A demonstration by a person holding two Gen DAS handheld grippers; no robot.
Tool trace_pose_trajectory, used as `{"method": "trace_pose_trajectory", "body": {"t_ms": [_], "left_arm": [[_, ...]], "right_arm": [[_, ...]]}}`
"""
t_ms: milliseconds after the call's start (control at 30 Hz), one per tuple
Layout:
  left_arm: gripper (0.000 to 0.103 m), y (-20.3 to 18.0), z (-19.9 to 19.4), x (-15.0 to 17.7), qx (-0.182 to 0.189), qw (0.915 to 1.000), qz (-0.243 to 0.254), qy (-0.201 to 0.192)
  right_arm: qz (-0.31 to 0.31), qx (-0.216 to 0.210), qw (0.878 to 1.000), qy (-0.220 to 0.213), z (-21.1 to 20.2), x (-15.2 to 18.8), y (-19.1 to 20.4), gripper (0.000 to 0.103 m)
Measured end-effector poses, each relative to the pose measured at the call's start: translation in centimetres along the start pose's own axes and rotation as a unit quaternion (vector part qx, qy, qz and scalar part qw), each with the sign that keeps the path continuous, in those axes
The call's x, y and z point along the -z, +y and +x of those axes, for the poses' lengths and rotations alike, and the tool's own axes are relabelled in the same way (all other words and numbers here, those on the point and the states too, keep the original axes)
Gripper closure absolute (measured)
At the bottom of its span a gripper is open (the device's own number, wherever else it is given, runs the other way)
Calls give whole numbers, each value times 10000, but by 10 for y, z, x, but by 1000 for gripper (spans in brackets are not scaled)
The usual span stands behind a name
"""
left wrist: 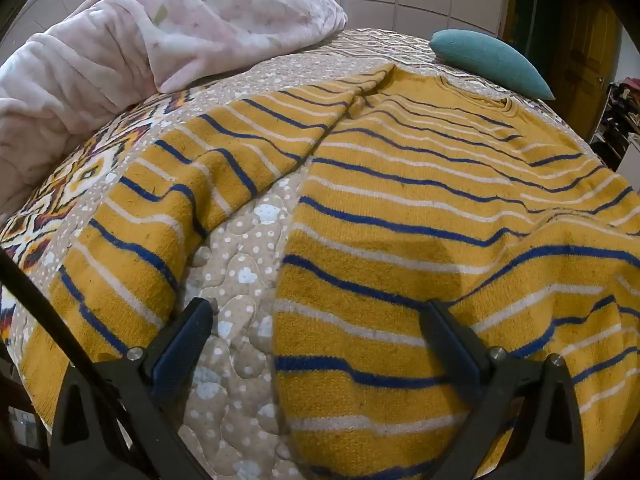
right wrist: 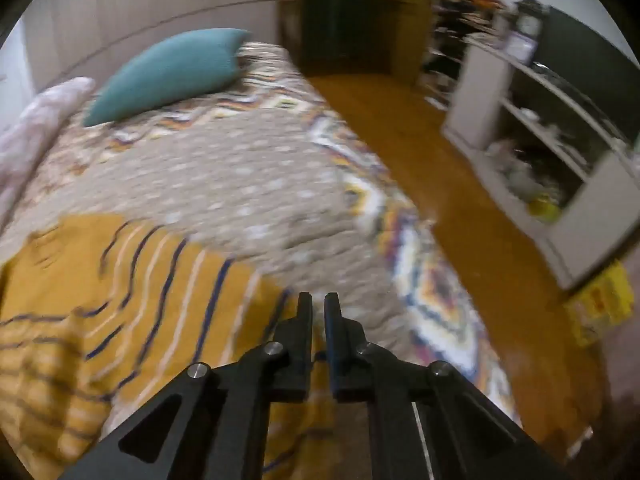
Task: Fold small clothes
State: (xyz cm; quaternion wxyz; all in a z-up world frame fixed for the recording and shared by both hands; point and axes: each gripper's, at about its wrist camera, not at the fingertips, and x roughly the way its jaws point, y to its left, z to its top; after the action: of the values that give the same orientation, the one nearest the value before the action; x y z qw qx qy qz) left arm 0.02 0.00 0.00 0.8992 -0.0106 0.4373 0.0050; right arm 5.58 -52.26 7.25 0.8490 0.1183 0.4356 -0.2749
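Sweater [left wrist: 420, 208], mustard yellow w/ blue and white stripes, lay spread flat on the bed's quilted bedspread [left wrist: 236, 264], neckline toward the head end of the bed, hem toward the foot edge nearest the cameras. Its one visible sleeve [left wrist: 168, 216] angled out toward the bed's left side, leaving a wedge of bare spotted quilt betw. sleeve and body. Fabric showed a few shallow wrinkles across the chest.

Left gripper [left wrist: 316, 328] pointed steeply down over the hem area, jaws wide apart: one finger over the bare quilt wedge, the other over the sweater body. Nothing betw. the pads; whether the tips touched cloth couldn't be told.

Right gripper [right wrist: 318, 308] also tilted down, near the bed's right edge, jaws drawn together w/ only a thin slit left. Yellow cloth lay under and around the fingers, but the right wrist view was motion-blurred, so whether any fabric was pinched couldn't be told.

Pink fleece blanket [left wrist: 132, 40] was heaped at the bed's far-left corner, teal cushion [left wrist: 492, 60] at the head end, well apart from the sweater collar. Beyond the right edge: orange-brown floor [right wrist: 460, 184] and a white open shelf unit [right wrist: 536, 128] w/ blurred clutter.
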Motion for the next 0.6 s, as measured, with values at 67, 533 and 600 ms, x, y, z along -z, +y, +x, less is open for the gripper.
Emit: {"method": "trace_pose_trajectory", "body": {"t_ms": [67,533,600], "left_arm": [[0,-1,0,0,0,10000,1,-6],[5,34,-46,-1,1073,9926,-541,188],[5,49,-61,8,999,9932,-588,95]], "right_arm": [[-44,-406,9991,-138,-22,11,2,92],[-177,-2775,9583,665,-91,206,26,58],[-89,-2856,9560,660,-94,223,25,58]]}}
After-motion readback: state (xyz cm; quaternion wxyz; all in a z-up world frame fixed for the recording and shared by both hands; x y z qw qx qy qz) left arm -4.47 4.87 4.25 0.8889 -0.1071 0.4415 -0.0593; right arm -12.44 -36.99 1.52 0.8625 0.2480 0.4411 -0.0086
